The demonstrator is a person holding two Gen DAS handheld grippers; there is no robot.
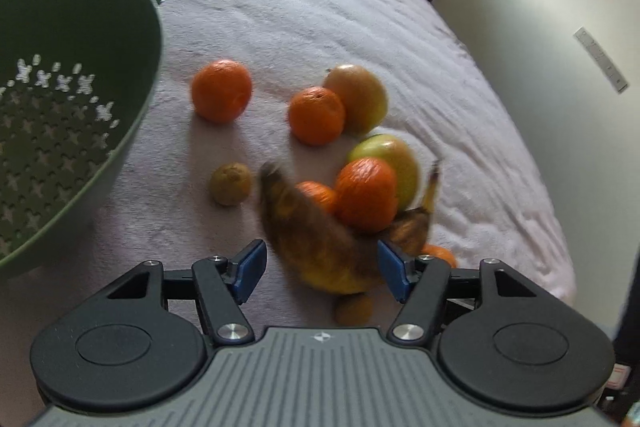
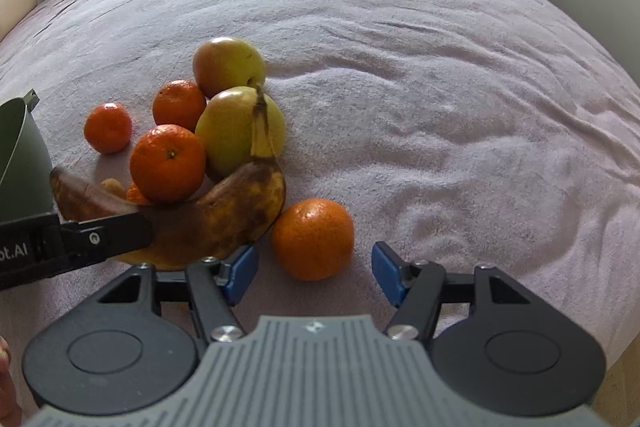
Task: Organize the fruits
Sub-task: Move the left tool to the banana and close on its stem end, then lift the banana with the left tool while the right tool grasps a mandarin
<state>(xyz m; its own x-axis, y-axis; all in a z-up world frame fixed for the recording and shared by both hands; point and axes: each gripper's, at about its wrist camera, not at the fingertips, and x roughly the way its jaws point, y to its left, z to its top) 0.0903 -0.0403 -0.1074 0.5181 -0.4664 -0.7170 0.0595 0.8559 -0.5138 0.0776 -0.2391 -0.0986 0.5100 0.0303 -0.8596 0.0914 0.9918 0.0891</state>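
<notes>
Left gripper (image 1: 320, 275) hangs with its blue pads spread wide on either side of a brown, overripe banana (image 1: 320, 247), gripping nothing; whether either pad touches the peel cannot be told, since the fruit is blurred in the left wrist view. Right gripper (image 2: 314, 273) is likewise released, its pads apart around the near edge of a mandarin (image 2: 313, 238) that lies just right of the banana's thick end.

Banana as landmark: it curves across a pink bedspread (image 2: 440, 87), cradling 1 mandarin (image 2: 168, 163) in its bend, with 2 yellow-green apples (image 2: 240, 131) just behind it and 2 more mandarins (image 2: 179, 105) beyond those on the left. A small brown fruit (image 1: 231, 184) sits just off its dark tip, another just beneath its belly. The green perforated colander (image 1: 60, 107), judged to be the destination, stands well to the left of the banana.

The step in hand appears to be the left gripper's pick of the banana. Done well, the pads should close across the thick middle, gently, as peel this ripe likely bruises or splits. Lifting straight up before swinging left should keep the cradled mandarin from rolling away, and the right gripper would do best to wait clear of its neighbour's path.
</notes>
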